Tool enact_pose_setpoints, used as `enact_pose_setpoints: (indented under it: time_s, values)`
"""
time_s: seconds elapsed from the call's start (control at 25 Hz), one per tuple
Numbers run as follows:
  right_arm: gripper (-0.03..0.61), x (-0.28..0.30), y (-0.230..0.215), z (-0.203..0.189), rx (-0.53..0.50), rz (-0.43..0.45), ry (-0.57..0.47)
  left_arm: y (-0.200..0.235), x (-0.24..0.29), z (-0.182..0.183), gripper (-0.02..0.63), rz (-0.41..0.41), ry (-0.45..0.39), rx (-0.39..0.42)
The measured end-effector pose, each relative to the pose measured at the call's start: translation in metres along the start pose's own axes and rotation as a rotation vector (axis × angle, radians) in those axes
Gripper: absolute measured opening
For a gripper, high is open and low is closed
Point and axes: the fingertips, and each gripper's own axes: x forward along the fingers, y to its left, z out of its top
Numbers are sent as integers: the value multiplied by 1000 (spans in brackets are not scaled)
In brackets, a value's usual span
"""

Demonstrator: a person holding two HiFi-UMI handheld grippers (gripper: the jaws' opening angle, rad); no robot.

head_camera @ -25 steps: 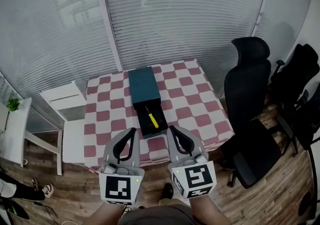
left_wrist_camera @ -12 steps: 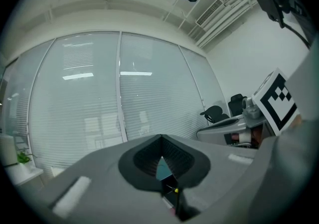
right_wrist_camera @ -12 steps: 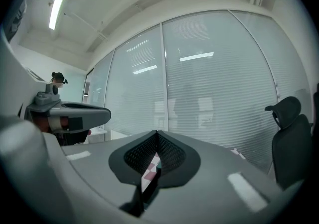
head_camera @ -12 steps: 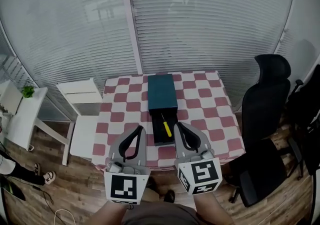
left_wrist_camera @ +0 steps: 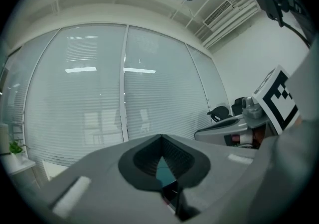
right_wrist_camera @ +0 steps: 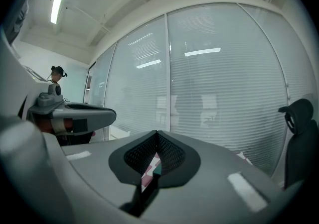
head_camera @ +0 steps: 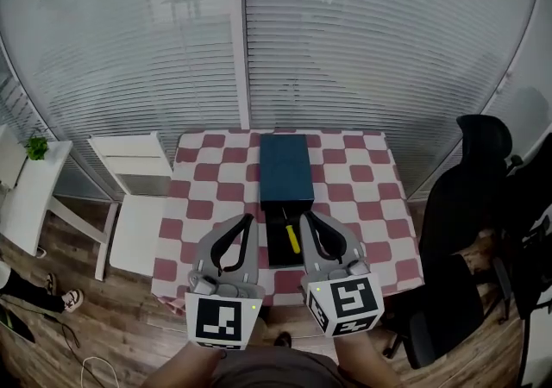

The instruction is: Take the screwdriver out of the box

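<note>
A teal box (head_camera: 286, 169) lies lengthwise on the middle of the checkered table (head_camera: 362, 205). Its dark drawer (head_camera: 278, 253) is pulled out toward me. In the drawer lies the screwdriver (head_camera: 292, 238), which has a yellow handle. My left gripper (head_camera: 248, 218) is level over the table's near edge, just left of the drawer, shut and empty. My right gripper (head_camera: 308, 215) is just right of the drawer, also shut and empty. In the left gripper view the jaws (left_wrist_camera: 161, 137) meet at the tip. The same shows in the right gripper view (right_wrist_camera: 156, 132).
A white chair (head_camera: 138, 197) stands at the table's left. A black office chair (head_camera: 470, 197) stands at its right. A small white side table (head_camera: 26, 188) with a plant is at the far left. Glass walls with blinds run behind the table.
Both grippers have moved forward toward the table, and their tips now flank the open drawer. The table and box sit more centrally in the head view.
</note>
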Motion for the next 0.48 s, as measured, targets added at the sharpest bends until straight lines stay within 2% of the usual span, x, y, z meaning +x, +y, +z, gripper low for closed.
enact_pose_setpoints:
  time_s: [0.24,0.48]
  values:
    - [26,29,-10,-4,-4,-12,38,18,29,-4,1,-14,3,-30]
    - [26,51,-16,-25,10,-19,102,25,47,-20,1,-39,41,-65]
